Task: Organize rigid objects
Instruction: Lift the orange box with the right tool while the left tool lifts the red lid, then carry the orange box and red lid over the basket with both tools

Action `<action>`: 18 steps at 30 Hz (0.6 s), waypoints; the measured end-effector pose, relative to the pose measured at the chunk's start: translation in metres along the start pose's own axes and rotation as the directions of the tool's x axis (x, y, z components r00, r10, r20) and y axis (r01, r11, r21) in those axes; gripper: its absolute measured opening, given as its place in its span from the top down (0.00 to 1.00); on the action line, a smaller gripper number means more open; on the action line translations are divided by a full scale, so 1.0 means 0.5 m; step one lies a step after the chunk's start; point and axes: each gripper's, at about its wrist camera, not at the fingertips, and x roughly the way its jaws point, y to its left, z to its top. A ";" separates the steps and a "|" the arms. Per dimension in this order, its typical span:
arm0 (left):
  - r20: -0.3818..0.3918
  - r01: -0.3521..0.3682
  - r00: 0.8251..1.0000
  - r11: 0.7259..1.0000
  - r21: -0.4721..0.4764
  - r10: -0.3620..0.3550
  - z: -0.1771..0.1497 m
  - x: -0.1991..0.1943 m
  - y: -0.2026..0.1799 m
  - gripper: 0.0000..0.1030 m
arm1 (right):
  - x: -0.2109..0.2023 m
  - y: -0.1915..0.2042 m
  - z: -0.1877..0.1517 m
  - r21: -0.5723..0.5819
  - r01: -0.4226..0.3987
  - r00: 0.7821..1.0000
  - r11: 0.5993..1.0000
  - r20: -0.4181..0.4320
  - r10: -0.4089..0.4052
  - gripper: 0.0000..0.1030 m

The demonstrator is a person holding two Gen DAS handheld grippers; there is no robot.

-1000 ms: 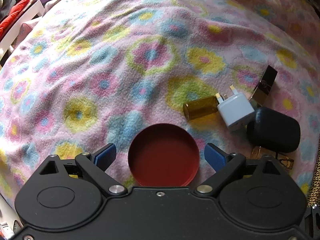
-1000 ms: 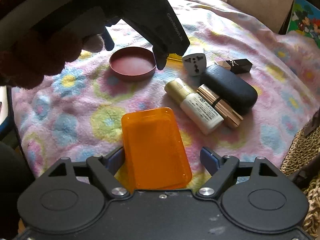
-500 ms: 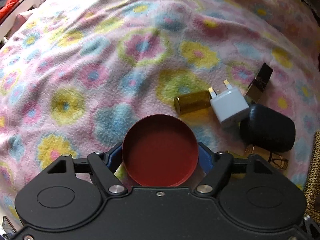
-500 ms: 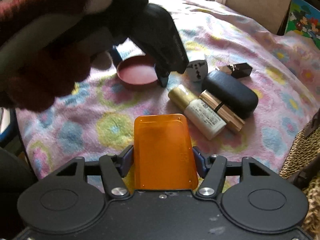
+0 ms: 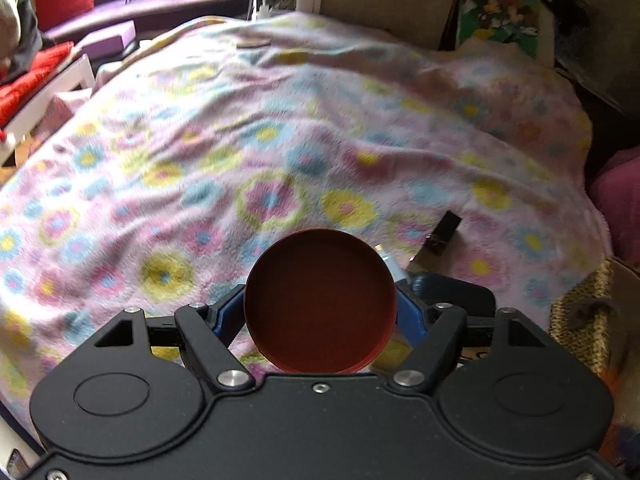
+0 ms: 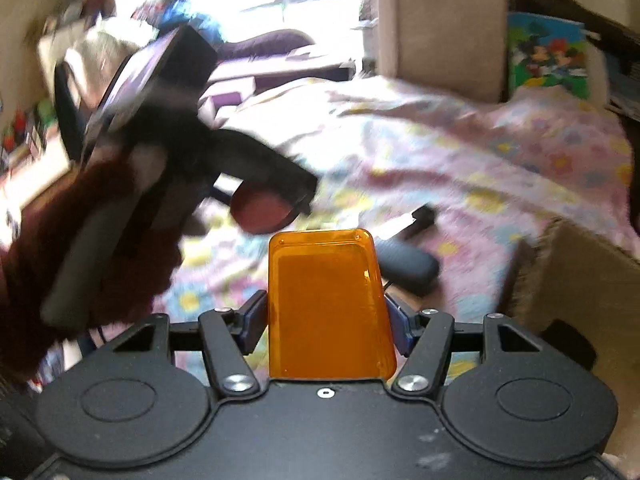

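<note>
In the left wrist view my left gripper (image 5: pixel 320 312) is shut on a round dark red lid (image 5: pixel 320 300), raised above the flowered blanket (image 5: pixel 200 160). My right gripper (image 6: pixel 326 316) is shut on a flat orange plastic lid (image 6: pixel 328 304), also lifted off the blanket. From the right wrist view the left gripper (image 6: pixel 276 200) shows at the left, held by a hand in a dark red fuzzy sleeve (image 6: pixel 72 240), with the red lid (image 6: pixel 260 212) in it. A black oval case (image 6: pixel 408 266) and a small black box (image 6: pixel 420 216) lie on the blanket beyond the orange lid.
A small black box (image 5: pixel 444 232) lies right of the red lid. A woven basket (image 5: pixel 580 320) stands at the right edge of the bed, a cardboard box (image 6: pixel 580 280) beside it. A white shelf edge (image 5: pixel 52 88) and red cushions are at the far left.
Both grippers have closed on their lids and lifted them off the blanket. The views have tilted up, showing more of the room; the bottles and plug have dropped out of sight.
</note>
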 end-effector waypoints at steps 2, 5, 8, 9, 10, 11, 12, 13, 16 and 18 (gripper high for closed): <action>0.013 0.000 1.000 1.000 0.008 0.000 -0.008 -0.021 -0.010 0.31 | -0.030 -0.030 0.011 0.051 0.018 0.999 0.999 0.033 -0.020 0.41; 0.017 0.031 0.999 0.999 -0.007 -0.031 -0.023 -0.037 -0.029 0.31 | -0.068 -0.072 0.020 0.121 0.064 0.994 0.991 0.076 -0.074 0.41; 0.029 0.030 0.999 1.000 0.002 -0.030 -0.038 -0.064 -0.061 0.31 | -0.100 -0.112 0.024 0.178 0.113 0.986 0.977 0.101 -0.133 0.41; 0.032 0.033 0.999 0.999 0.006 -0.033 -0.042 -0.070 -0.069 0.31 | -0.110 -0.124 0.023 0.191 0.132 0.982 0.973 0.107 -0.155 0.41; 0.036 0.040 0.999 0.999 0.010 -0.040 -0.045 -0.081 -0.082 0.31 | -0.118 -0.135 0.021 0.205 0.153 0.978 0.967 0.111 -0.179 0.41; 0.042 0.046 0.998 0.999 0.013 -0.046 -0.049 -0.094 -0.092 0.31 | -0.126 -0.148 0.019 0.223 0.173 0.973 0.959 0.111 -0.201 0.41; 0.047 0.052 0.998 0.998 0.018 -0.052 -0.051 -0.103 -0.102 0.31 | -0.130 -0.157 0.016 0.237 0.185 0.971 0.954 0.109 -0.215 0.41; 0.054 0.058 0.997 0.998 0.028 -0.059 -0.052 -0.114 -0.115 0.31 | -0.134 -0.169 0.012 0.255 0.197 0.968 0.946 0.105 -0.230 0.41; 0.072 0.070 0.995 0.996 0.053 -0.074 -0.056 -0.140 -0.153 0.31 | -0.147 -0.199 -0.002 0.296 0.235 0.958 0.926 0.092 -0.273 0.41; 0.079 0.078 0.993 0.994 0.075 -0.084 -0.058 -0.153 -0.178 0.31 | -0.156 -0.218 -0.012 0.313 0.252 0.953 0.916 0.082 -0.291 0.41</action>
